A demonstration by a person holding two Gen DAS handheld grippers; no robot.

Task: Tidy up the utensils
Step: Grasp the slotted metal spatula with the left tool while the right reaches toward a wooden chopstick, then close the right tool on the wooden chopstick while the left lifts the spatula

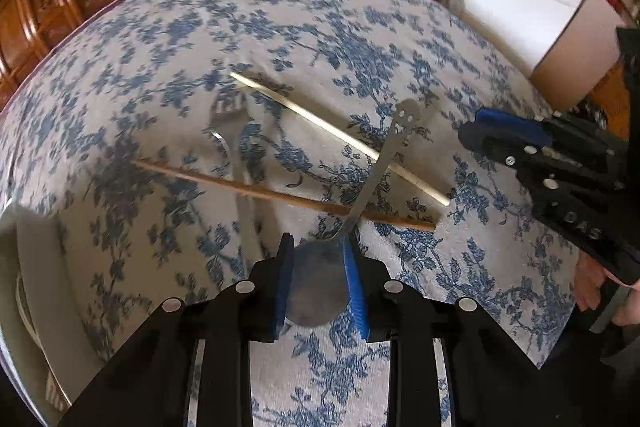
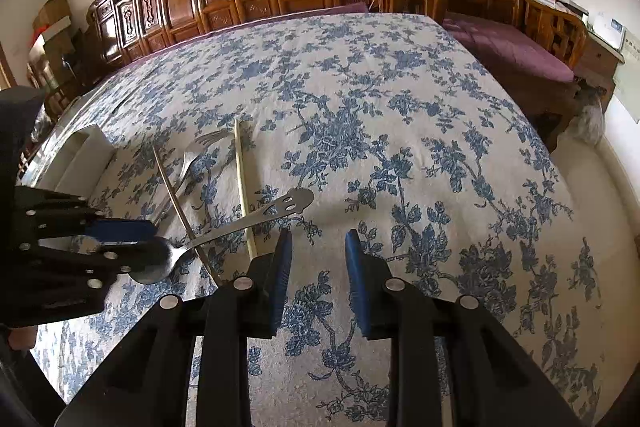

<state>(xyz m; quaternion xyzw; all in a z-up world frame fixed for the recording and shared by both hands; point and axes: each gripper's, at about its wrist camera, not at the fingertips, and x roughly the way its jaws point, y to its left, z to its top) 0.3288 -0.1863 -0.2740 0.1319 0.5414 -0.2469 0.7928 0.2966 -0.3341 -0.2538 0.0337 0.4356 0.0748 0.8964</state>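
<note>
One spoon [image 1: 316,287], one fork [image 2: 188,163], two chopsticks [image 1: 340,135].

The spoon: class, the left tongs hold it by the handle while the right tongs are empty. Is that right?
Not quite. The left tongs grip the spoon by its bowl, handle pointing away, as the left wrist view shows. The right tongs are indeed empty.

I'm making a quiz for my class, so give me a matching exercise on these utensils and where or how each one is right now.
Things:
1. spoon
2. fork
3. white tray
4. right tongs

States:
A. open, with nothing in them
B. lying on the flowered cloth
C. bowl between the left tongs
D. at the cloth's left edge

Pairs: 1-C, 2-B, 3-D, 4-A
</note>
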